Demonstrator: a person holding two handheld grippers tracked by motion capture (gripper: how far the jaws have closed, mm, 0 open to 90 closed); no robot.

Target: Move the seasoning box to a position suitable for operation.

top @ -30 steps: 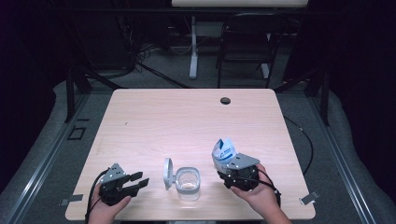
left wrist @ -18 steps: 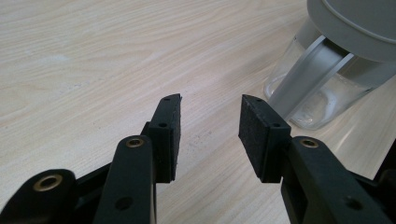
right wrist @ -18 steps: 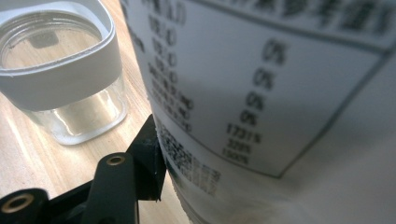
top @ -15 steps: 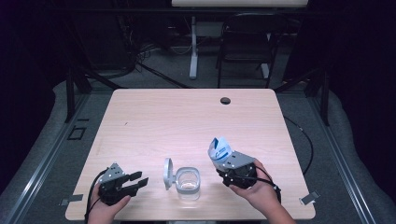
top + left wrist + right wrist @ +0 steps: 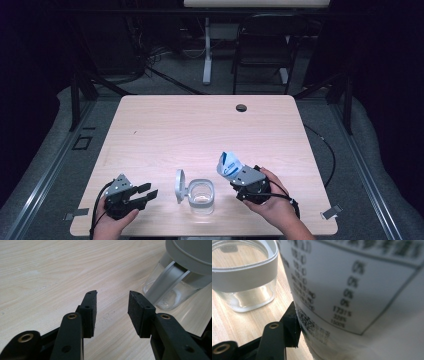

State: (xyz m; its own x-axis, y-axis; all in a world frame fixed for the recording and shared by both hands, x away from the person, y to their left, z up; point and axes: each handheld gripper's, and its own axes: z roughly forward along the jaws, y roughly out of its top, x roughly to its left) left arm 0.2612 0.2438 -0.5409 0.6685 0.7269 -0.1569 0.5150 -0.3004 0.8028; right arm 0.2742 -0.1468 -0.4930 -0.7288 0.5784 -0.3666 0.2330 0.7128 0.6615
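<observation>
Right gripper [image 5: 239,176] around packet [image 5: 228,164], tilted up-left.

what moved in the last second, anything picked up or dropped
The right gripper, shut on the small white and blue printed packet, has slid a little left along the light wooden table, toward the clear square jar with the grey rim. Nothing was taken hold of or let go. The left gripper stays open and in place; the jar and its open hinged grey lid have not shifted.
</observation>
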